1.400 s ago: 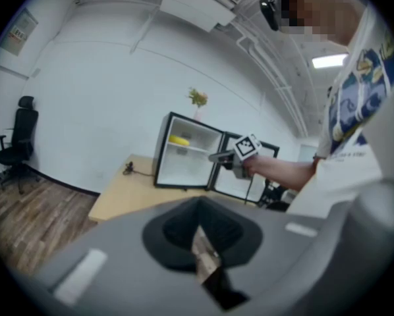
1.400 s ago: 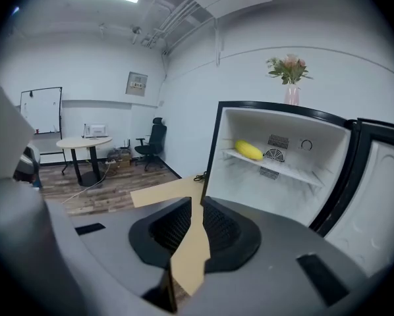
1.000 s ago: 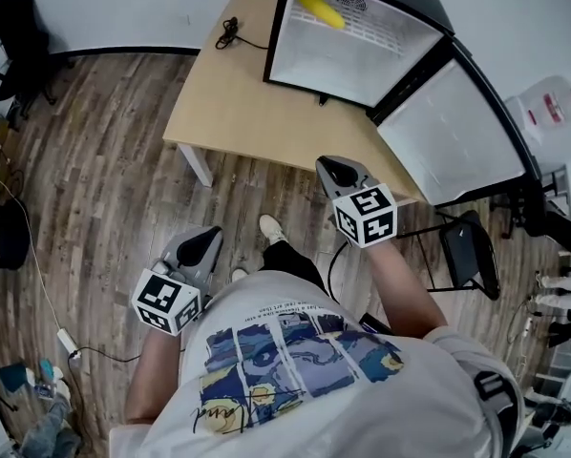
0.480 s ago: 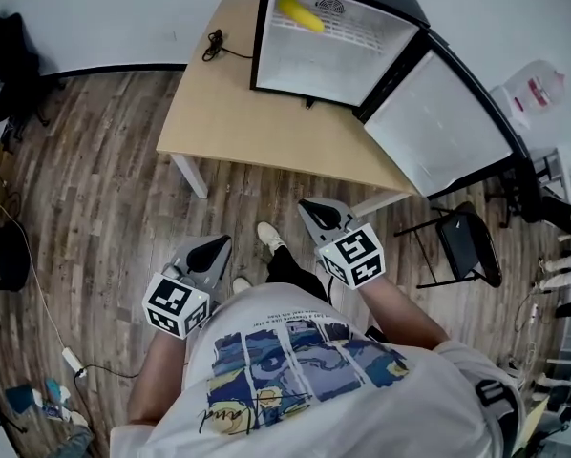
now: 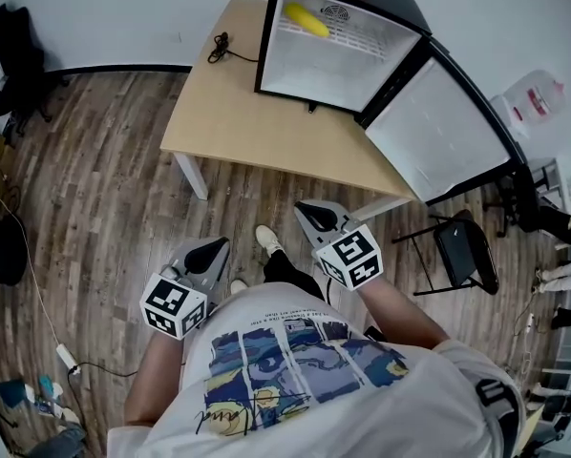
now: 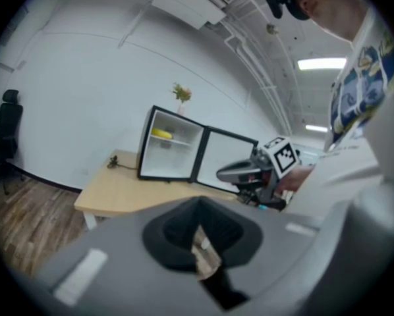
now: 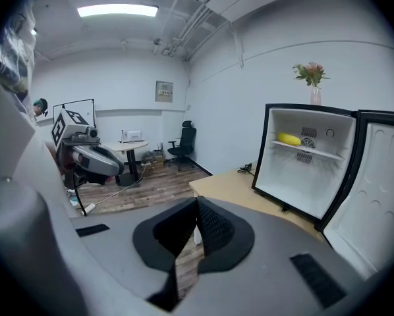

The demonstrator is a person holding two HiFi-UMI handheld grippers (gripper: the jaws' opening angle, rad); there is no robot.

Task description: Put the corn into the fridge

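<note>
The yellow corn (image 5: 306, 19) lies on the upper shelf of the open mini fridge (image 5: 333, 60), which stands on the wooden table (image 5: 238, 113). It also shows as the corn (image 7: 288, 139) in the right gripper view and as the corn (image 6: 161, 133) in the left gripper view. The fridge door (image 5: 448, 132) is swung wide to the right. My right gripper (image 5: 309, 210) hangs shut and empty just short of the table's near edge. My left gripper (image 5: 212, 249) is lower left, over the floor, shut with nothing in it.
A black cable (image 5: 223, 44) lies on the table left of the fridge. A vase of flowers (image 7: 312, 78) stands on the fridge top. A black folding chair (image 5: 462, 251) is at the right, an office chair (image 5: 18, 36) at the far left, a power strip (image 5: 66, 356) on the floor.
My right gripper has drawn back from the table edge toward my body, its jaws staying shut. The left gripper has hardly moved.
</note>
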